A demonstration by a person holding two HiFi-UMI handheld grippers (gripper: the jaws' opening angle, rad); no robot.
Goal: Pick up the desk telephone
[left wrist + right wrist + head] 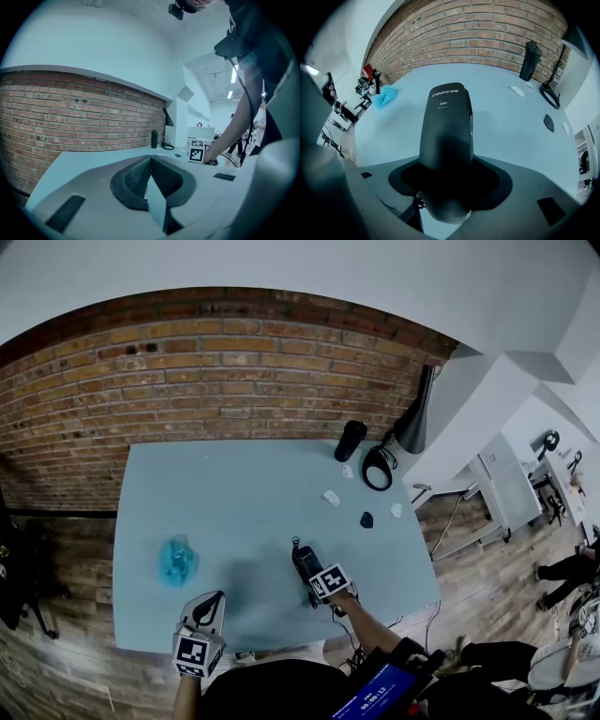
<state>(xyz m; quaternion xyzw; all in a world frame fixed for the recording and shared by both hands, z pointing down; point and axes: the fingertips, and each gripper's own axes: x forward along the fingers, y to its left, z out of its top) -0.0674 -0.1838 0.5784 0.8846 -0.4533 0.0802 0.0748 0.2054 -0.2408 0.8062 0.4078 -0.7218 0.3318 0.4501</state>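
The black desk telephone (304, 562), a long slim handset with white print on its far end (446, 136), lies lengthwise between the jaws of my right gripper (312, 575) near the table's front edge. That gripper (447, 174) points steeply down and is shut on the telephone's near half. Whether the far end rests on the table I cannot tell. My left gripper (217, 598) hovers at the front left corner, pointing about level across the table. Its ribbed pads (137, 176) meet at the tip, and my left gripper (151, 158) has nothing between them.
On the light blue table (244, 493) a crumpled blue object (176, 561) lies left of centre. A black bottle (351, 441), a black ring (377, 469) by a lamp (413, 418), small white bits (331, 497) and a black disc (367, 519) sit back right. A brick wall (216, 371) stands behind.
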